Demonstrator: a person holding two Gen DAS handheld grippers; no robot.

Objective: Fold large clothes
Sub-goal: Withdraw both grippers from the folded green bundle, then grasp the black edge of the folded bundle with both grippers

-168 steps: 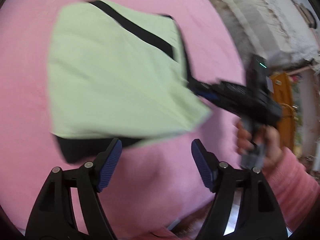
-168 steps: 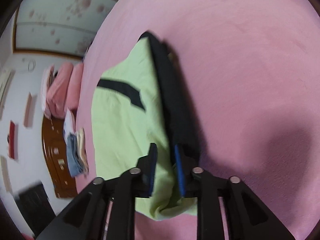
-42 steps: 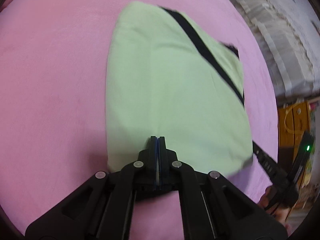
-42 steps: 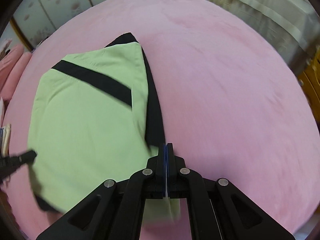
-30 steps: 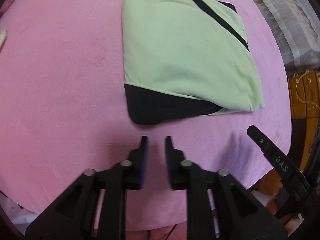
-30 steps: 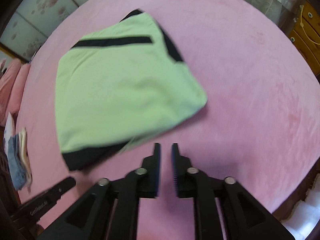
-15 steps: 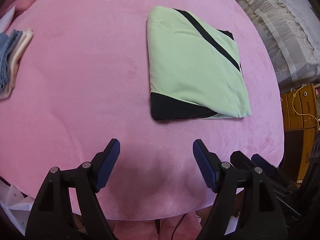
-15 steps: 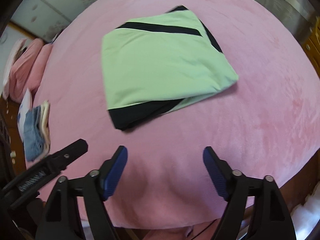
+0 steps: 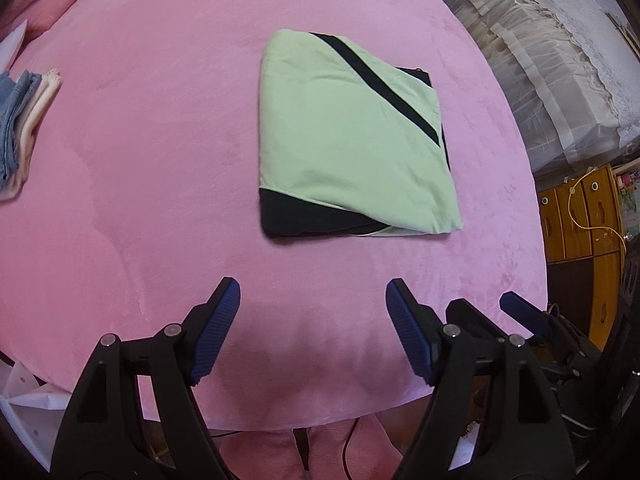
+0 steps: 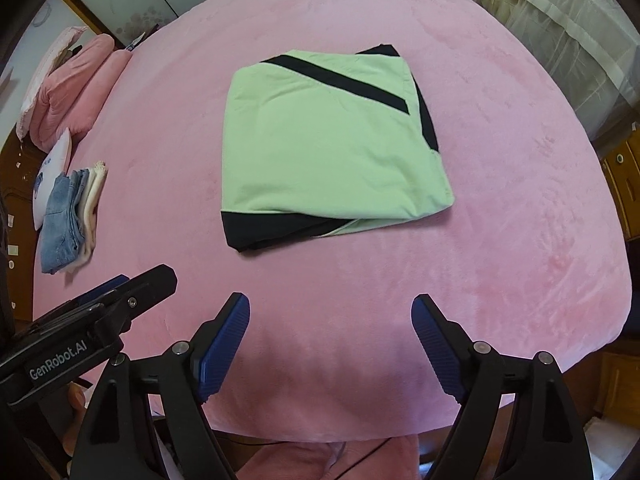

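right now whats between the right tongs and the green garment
Nothing: only bare pink blanket lies between the open right tongs and the folded green garment, clearest in the right wrist view.

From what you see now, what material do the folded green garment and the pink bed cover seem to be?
Folded green garment: probably smooth, matte cotton-like knit; it lies flat with soft creases, black trim. Pink bed cover: likely plush fleece or velvet; short nap shows brushed patches with a faint sheen.

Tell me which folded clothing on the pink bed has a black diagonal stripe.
The light green garment in the middle of the bed. The folded pile at the left edge is denim blue and cream, without a stripe.
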